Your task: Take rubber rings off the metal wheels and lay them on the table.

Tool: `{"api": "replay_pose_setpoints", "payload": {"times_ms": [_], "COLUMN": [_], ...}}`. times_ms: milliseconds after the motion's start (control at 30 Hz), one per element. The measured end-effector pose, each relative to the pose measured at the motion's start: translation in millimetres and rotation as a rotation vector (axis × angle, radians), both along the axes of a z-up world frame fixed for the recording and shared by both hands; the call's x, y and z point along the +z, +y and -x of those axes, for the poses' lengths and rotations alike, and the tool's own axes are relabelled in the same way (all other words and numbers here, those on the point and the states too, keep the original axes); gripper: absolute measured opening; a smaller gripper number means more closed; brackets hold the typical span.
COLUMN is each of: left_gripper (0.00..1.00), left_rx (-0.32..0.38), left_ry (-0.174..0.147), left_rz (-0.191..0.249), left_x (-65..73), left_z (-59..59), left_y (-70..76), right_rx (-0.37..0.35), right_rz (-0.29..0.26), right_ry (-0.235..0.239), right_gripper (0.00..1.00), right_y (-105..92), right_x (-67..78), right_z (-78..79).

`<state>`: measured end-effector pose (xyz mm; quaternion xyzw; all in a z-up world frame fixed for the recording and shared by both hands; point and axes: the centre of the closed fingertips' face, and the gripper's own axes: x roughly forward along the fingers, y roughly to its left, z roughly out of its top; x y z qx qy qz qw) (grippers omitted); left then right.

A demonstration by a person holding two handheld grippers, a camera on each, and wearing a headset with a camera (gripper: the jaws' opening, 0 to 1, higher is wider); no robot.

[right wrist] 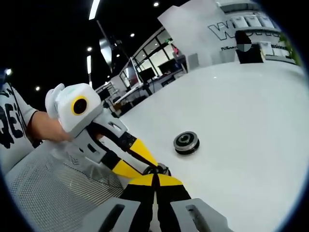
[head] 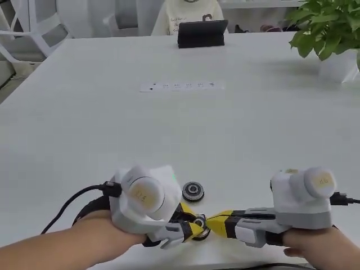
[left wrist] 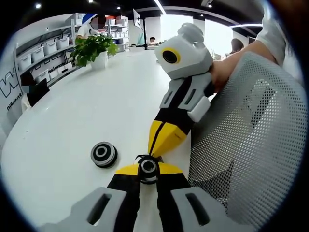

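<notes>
- Two grippers meet: left gripper (left wrist: 148, 169) clamps a wheel (left wrist: 148, 166), right gripper (right wrist: 155, 175), jaws pressed together, touches its rim
- Spare wheel (head: 193, 191) lies apart at their 12 o'clock in the head view

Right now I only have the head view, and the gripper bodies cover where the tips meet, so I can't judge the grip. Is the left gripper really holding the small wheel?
Observer: Yes. In the left gripper view, the left gripper has one jaw on each side of the small wheel.
Operator: And the right one?
Observer: The right gripper has its jaws together, tips at that wheel's rim. I cannot tell whether they pinch it.
Operator: Anything close by?
Observer: What looks like a mesh chair back sits right beside the grippers, at the table's near edge.
</notes>
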<state>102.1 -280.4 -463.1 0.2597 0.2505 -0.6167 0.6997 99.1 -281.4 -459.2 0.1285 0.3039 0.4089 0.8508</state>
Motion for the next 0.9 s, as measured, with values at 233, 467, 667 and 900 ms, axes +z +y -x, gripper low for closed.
{"api": "replay_pose_setpoints", "payload": {"times_ms": [233, 467, 667, 900], "left_gripper": [0.06, 0.07, 0.07, 0.07], "left_rx": [-0.003, -0.003, -0.006, 0.0], "left_ry": [0.002, 0.004, 0.002, 0.016], "left_rz": [0.003, 0.004, 0.012, 0.031], "left_x": [0.0, -0.7, -0.4, 0.5], "left_z": [0.5, 0.1, -0.4, -0.6], "left_y": [-1.2, -1.7, -2.0, -2.3], "right_rx": [0.021, 0.049, 0.039, 0.02], "right_rz": [-0.017, -0.039, -0.024, -0.009], "right_ry": [-0.012, -0.033, -0.045, -0.045], "right_gripper": [0.0, 0.0, 0.0, 0.0], "right_y": [4.6, 10.5, 5.4, -3.9], "right_x": [2.8, 10.0, 8.1, 2.2], "right_z": [0.8, 1.5, 0.9, 1.1]}}
